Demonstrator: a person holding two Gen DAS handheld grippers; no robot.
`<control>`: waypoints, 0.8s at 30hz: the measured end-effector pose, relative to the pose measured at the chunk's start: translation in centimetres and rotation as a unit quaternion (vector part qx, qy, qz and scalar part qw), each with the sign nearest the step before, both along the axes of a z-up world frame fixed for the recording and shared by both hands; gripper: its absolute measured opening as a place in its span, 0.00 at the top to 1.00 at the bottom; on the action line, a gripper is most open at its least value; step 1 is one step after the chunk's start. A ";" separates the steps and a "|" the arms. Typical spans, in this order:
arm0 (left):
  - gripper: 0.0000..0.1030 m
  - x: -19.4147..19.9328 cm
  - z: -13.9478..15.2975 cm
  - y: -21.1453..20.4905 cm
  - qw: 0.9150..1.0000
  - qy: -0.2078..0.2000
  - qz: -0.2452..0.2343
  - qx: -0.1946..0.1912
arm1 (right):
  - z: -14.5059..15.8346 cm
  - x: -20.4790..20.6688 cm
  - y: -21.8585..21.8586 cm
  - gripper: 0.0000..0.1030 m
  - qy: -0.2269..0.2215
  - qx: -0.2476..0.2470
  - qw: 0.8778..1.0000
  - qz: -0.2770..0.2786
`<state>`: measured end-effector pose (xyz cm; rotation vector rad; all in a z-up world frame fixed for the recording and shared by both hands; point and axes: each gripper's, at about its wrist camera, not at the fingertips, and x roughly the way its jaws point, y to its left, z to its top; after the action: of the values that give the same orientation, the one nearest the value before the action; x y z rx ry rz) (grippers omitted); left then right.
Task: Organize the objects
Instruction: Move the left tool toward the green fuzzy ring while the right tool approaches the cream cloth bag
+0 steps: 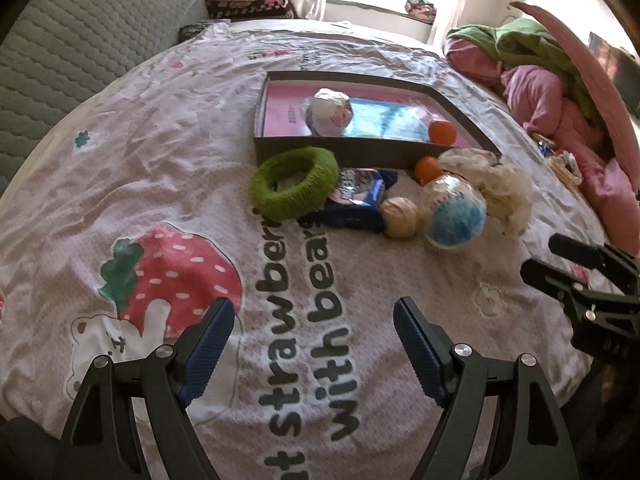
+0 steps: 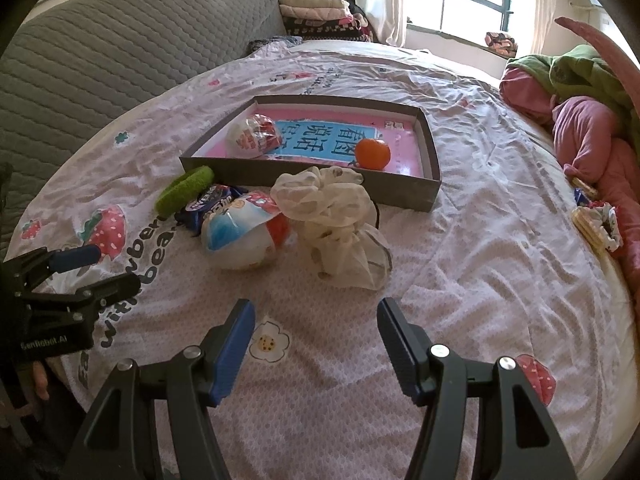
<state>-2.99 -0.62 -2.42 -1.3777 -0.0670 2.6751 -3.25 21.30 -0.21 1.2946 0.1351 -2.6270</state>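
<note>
Both claws, left and right, are held angled down over the bed, jaws apart and empty. Before the shallow cardboard box are clustered a fuzzy green ring, a crinkled gauzy pouch and a plastic-wrapped egg; inside it, a smooth orange is seen.

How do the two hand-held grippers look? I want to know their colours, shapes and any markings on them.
Both are alike. The left hand-held gripper and the right hand-held gripper each have two black angular plastic fingers with cut-out windows and silver round screws. The inner pads are blue and ribbed. In the right wrist view, the left one's black body bears small white lettering, which seems to read "Sanhobot.AI". No cables or sleeves are visible.
</note>
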 end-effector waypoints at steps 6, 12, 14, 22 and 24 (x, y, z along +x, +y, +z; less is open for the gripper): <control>0.20 -0.9 -0.3 -0.3 1.000 0.002 0.005 -0.001 | -0.4 -0.7 0.0 0.39 0.001 0.005 1.000 -0.004; 0.20 -1.8 -0.7 -0.3 1.000 -0.002 0.008 -0.003 | -0.7 -1.4 0.2 0.39 -0.002 0.005 1.000 -0.006; 0.20 -2.1 -0.8 -0.2 1.000 -0.003 0.009 -0.004 | -0.7 -1.6 0.3 0.39 -0.002 0.004 1.000 -0.008; 0.20 -3.5 -0.7 -0.1 1.000 0.005 0.012 -0.008 | -0.7 -2.7 0.5 0.39 -0.002 0.001 1.000 -0.009; 0.20 -4.1 -0.5 -0.1 1.000 0.008 0.013 -0.009 | -0.6 -3.0 0.4 0.39 0.000 0.001 1.000 -0.008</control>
<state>-7.07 -0.71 -2.91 -1.3707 -0.0608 2.7130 -6.28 21.72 -0.85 1.3003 0.1281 -2.6406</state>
